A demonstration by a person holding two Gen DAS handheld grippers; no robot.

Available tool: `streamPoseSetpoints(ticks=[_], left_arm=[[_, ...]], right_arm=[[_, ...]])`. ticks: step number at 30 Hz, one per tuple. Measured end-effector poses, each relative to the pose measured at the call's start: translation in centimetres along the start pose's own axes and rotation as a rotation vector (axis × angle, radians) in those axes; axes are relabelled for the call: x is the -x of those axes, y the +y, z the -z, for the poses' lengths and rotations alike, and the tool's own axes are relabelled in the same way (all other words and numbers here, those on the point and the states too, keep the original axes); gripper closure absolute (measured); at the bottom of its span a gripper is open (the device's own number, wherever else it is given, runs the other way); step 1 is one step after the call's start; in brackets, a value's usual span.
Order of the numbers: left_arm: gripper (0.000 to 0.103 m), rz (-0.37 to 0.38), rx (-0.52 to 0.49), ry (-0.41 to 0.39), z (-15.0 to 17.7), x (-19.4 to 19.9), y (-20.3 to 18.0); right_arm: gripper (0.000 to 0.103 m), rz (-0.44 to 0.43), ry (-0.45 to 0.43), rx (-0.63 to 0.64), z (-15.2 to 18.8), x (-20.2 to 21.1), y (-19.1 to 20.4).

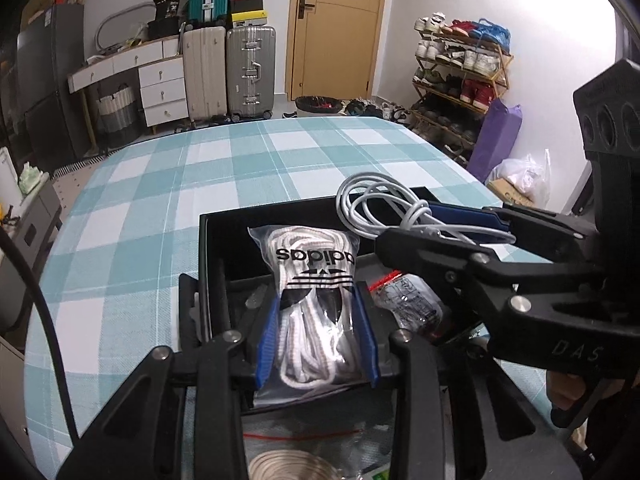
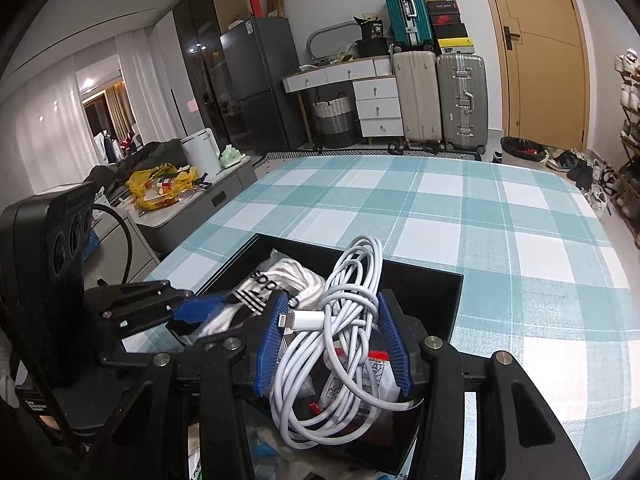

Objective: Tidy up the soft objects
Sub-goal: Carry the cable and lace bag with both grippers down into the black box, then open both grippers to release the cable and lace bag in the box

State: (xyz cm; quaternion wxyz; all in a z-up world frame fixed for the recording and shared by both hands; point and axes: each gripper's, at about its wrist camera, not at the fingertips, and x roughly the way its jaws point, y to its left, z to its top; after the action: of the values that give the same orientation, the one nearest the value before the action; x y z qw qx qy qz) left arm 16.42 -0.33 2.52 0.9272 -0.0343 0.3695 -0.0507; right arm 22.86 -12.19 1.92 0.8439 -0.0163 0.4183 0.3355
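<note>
Gripping one item each, both grippers are working over the black box [image 1: 208,240] on the checked tablecloth [image 1: 160,200]. The left gripper [image 1: 318,340] is clamping its blue pads on the bag of white laces [image 1: 312,292] at lower centre of the left view, the bag's long axis running straight ahead from the fingers into the box. The right gripper [image 2: 332,344] is pinching the coiled white cable [image 2: 344,320] — its loops are spilling forward and up, directly above the box's right half, seen at lower centre of the right view. That cable is sitting higher than the bag, so it likely needs only a downward move. Counted: one lace bag, one cable, one small red-printed packet [image 1: 408,300] lying inside the box — two grippers.
</note>
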Motion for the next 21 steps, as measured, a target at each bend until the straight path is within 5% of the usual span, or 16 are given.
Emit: streamPoseSetpoints(ticks=[7,10,13,17,21], left_arm=[[0.066,0.000,0.004,-0.004,-0.1,0.6,0.4],[0.046,-0.014,0.004,-0.024,-0.2,1.6,0.7],[0.042,-0.025,0.006,-0.048,-0.3,2.6,1.1],[0.003,-0.057,0.030,-0.089,0.1,4.1,1.8],[0.000,-0.048,0.054,-0.112,0.7,5.5,2.5]], right_arm=[[0.053,-0.029,0.014,0.026,-0.1,0.4,0.0],[0.037,-0.019,-0.023,0.030,0.0,1.7,0.0],[0.025,0.002,-0.038,0.035,0.1,2.9,0.1],[0.008,0.039,-0.062,0.030,0.5,4.5,0.2],[0.001,0.074,-0.079,0.026,1.3,6.1,0.6]])
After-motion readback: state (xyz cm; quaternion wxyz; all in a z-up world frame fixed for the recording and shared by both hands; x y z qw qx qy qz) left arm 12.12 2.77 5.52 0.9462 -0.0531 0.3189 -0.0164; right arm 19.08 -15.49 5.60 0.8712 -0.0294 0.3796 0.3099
